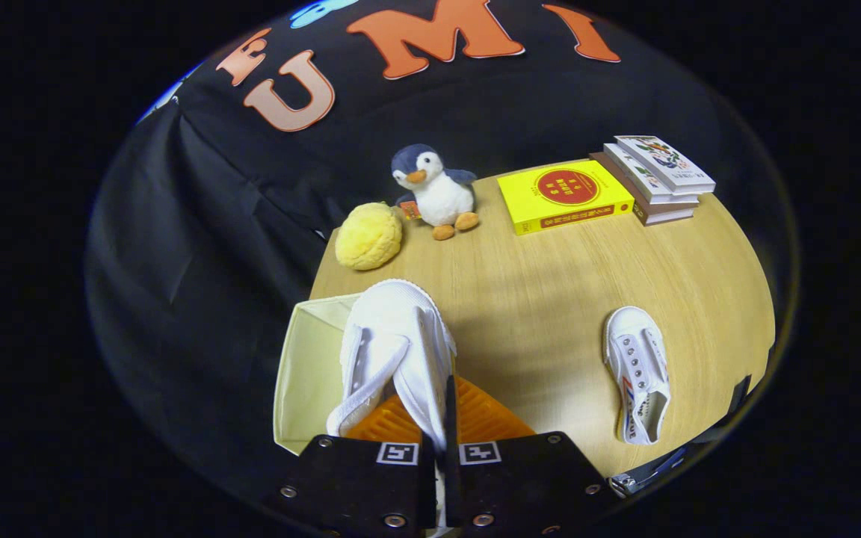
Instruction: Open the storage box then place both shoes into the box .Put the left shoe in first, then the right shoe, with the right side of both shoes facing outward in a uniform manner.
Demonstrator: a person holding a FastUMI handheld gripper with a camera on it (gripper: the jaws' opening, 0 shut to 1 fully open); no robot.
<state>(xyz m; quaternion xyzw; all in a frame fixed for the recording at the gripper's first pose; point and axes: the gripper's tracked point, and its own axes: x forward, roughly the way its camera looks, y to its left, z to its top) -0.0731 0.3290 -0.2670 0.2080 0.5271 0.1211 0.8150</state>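
Your tool [442, 441] is gripping a white shoe [393, 351], both fingers pressed close together on the shoe's upper edge, and you are holding it tilted, toe pointing away from you, over the cream storage box [307, 366]. That box is sitting open at the near left corner of the bench [550, 299], with its pale inner wall showing beside the shoe, so the opening step looks done. An orange ribbed surface [475, 418] is showing just under the shoe and ahead of the fingers; I cannot tell whether it belongs to the box or is a sole.

By my reading you are working on the first placement, and the shoe is not yet resting inside. Which foot it fits, I cannot tell from this angle. The second shoe [638, 373] is lying flat on the bench well to the right, toe away from you, waiting its turn.

Beyond the fingers, a yellow plush ball [368, 235] and a toy penguin [434, 190] are sitting at the far edge, with a yellow book [563, 196] and a stack of books [655, 179] further right. All are well apart from the box, so nothing is standing in your way; only the box's narrow mouth is asking for care.
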